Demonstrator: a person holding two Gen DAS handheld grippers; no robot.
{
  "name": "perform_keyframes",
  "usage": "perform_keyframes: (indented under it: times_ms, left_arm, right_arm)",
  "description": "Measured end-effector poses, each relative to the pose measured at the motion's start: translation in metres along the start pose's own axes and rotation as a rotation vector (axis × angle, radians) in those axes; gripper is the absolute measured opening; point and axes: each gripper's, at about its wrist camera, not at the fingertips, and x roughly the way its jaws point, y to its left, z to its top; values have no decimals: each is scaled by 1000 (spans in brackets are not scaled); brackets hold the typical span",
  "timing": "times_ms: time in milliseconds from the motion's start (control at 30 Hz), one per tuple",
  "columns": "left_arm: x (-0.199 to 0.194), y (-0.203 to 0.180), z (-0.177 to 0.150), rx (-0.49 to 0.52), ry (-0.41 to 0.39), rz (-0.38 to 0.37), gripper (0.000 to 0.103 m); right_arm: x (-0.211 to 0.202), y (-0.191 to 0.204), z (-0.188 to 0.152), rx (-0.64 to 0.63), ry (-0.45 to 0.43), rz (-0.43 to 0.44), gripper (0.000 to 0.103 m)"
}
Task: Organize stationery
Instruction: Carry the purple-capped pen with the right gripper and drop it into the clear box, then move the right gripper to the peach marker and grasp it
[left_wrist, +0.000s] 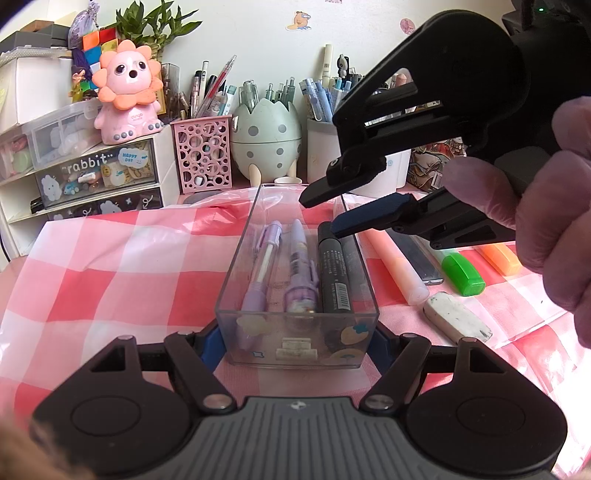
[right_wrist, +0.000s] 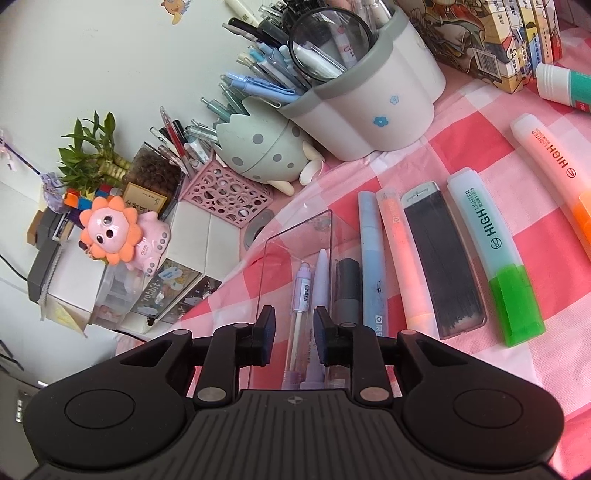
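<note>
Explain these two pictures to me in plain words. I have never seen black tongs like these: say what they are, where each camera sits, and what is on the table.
There is no robot here: a person holds a two-finger gripper in each hand, each with a camera looking along its fingers. In the left camera's picture, the left gripper clamps the near end of a clear plastic box holding two purple pens and a black marker. The right gripper, open and empty, hovers above it. The right camera's picture looks down into the box. Beside it on the checked cloth lie a green highlighter, an orange highlighter and a lead case.
</note>
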Motion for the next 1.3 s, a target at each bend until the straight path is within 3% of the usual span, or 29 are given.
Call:
perform_keyframes:
  times_ms: [500,767,1033,1300]
  left_arm:
    - [0,0,0,0,0,0,48]
    - [0,0,0,0,0,0,48]
    - [0,0,0,0,0,0,48]
    - [0,0,0,0,0,0,48]
  right_arm:
    - [-32,6,1,-124,-66,-19,38]
    - [-32,2,-1,-275,-122,-142,38]
    - [-17,-7,-2,-317,-99,-179,38]
    - [4,-5,-6,-459,-97,-290,29]
